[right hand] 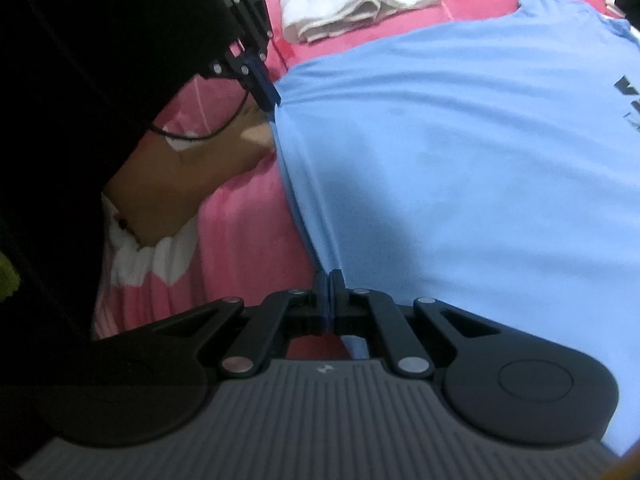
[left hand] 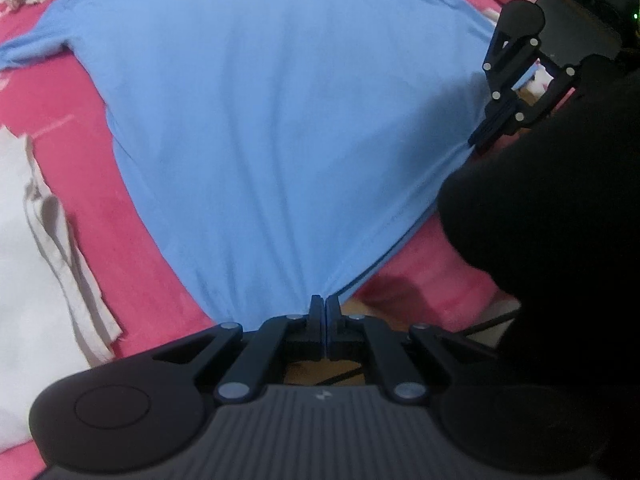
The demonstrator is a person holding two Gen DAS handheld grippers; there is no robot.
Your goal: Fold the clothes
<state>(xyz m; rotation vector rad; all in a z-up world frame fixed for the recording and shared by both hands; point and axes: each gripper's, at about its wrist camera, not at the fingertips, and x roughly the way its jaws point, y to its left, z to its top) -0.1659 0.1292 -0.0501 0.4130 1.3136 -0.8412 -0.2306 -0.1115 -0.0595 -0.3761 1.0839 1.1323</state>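
The blue shirt (left hand: 272,128) lay spread, print side up, on a pink bed cover (left hand: 132,272), its printed chest at the far end and its hem at the near edge. Each lower corner was pinched: the left gripper (left hand: 324,303) had its fingers closed on one hem corner, and the right gripper (right hand: 329,278) had its fingers closed on the other. The cloth ran taut along the hem between them, with small gathers radiating from each pinch.

The holds looked shallow, with only a sliver of cloth showing between the pads. If the hem were lifted and carried toward the collar, a jerk or uneven pull could have slipped one corner free and let the fold collapse on that side. Moving one hand ahead of the other would likely have skewed the hem and left a crooked crease. Drag against the fleecy cover could have pulled the whole shirt along rather than folding it.

A folded white cloth (left hand: 44,208) lay just beside the shirt on the left side; a wide swing there might have caught it. A dark sleeve (left hand: 552,216) hung close over the right corner and hid part of it.
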